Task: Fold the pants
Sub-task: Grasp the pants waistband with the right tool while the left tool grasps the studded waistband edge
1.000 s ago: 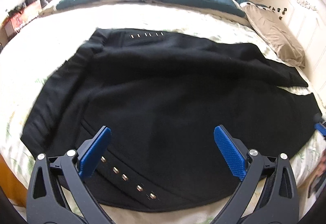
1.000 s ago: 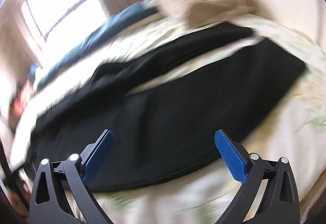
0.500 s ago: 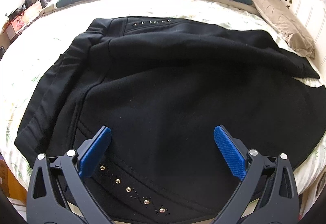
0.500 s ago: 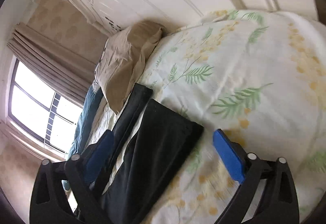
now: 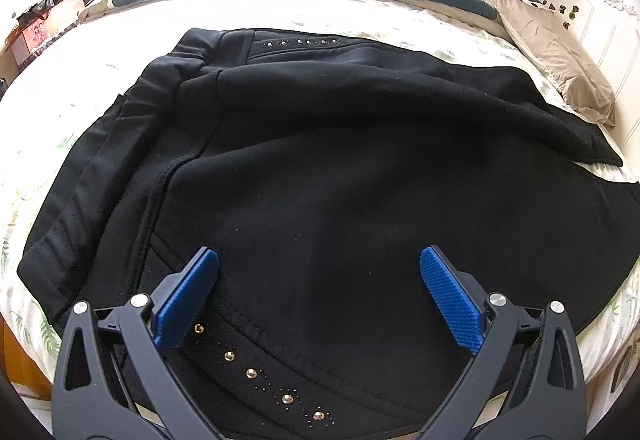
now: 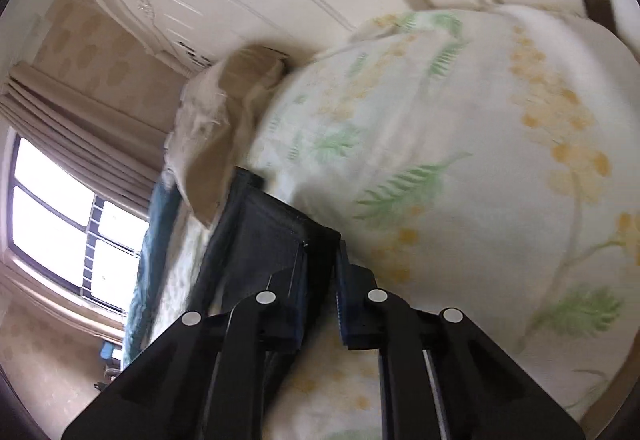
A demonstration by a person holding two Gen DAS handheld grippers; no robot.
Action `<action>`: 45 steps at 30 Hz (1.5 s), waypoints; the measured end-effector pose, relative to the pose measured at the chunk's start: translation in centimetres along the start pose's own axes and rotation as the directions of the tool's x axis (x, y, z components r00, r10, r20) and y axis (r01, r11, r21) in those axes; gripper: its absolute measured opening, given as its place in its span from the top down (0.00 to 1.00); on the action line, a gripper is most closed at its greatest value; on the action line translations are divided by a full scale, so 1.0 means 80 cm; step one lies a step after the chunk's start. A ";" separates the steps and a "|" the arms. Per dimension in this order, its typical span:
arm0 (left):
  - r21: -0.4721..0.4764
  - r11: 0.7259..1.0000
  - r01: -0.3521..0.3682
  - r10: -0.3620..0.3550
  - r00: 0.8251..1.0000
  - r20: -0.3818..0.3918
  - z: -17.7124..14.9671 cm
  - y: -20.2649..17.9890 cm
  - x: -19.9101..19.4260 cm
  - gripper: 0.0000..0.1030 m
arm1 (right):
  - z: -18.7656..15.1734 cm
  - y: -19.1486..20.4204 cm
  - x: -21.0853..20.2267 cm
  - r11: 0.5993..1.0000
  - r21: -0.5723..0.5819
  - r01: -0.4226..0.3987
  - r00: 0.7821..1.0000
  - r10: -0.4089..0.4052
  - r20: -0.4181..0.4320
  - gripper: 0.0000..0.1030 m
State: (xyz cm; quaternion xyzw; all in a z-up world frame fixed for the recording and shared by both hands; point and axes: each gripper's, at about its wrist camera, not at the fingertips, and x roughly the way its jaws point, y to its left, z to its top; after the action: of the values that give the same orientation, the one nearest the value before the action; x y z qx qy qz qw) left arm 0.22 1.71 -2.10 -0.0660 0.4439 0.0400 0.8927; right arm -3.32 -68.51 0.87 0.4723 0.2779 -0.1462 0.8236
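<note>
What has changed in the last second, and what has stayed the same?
The right gripper swung to the leg end of the black pants and shut on the hem. The left gripper stays open above the waist area, and the pants still lie spread on the floral bedsheet.

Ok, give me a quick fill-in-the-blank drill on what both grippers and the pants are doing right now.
1. The left gripper hovers over the black pants with its jaws ____.
2. The right gripper has its jaws ____ on a pant leg's hem.
3. The pants lie on a ____-patterned bedsheet.
4. A row of ____ studs runs near the left gripper.

Missing words: open; shut; floral; gold
</note>
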 end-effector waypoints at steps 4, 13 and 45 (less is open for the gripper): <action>0.003 1.000 0.001 -0.001 1.000 0.001 -0.001 0.000 0.002 0.02 | -0.004 -0.018 0.001 0.999 0.029 -0.017 1.000 0.017 0.005 0.89; 0.103 0.995 0.017 -0.019 1.000 0.018 -0.007 -0.003 -0.001 0.02 | 0.002 -0.020 -0.036 0.998 0.030 0.056 0.996 -0.058 0.062 0.78; 0.022 0.879 0.477 -0.463 0.862 -0.207 0.258 0.215 0.162 0.17 | -0.304 0.485 0.250 0.389 -0.778 -0.493 0.832 -0.050 -0.552 0.35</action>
State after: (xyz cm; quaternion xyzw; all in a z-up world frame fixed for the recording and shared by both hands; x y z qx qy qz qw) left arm 22.06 22.02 -1.52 -0.1434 0.5009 -0.2016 0.8294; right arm 24.49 -27.40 6.25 0.0103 0.4418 0.2676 0.8562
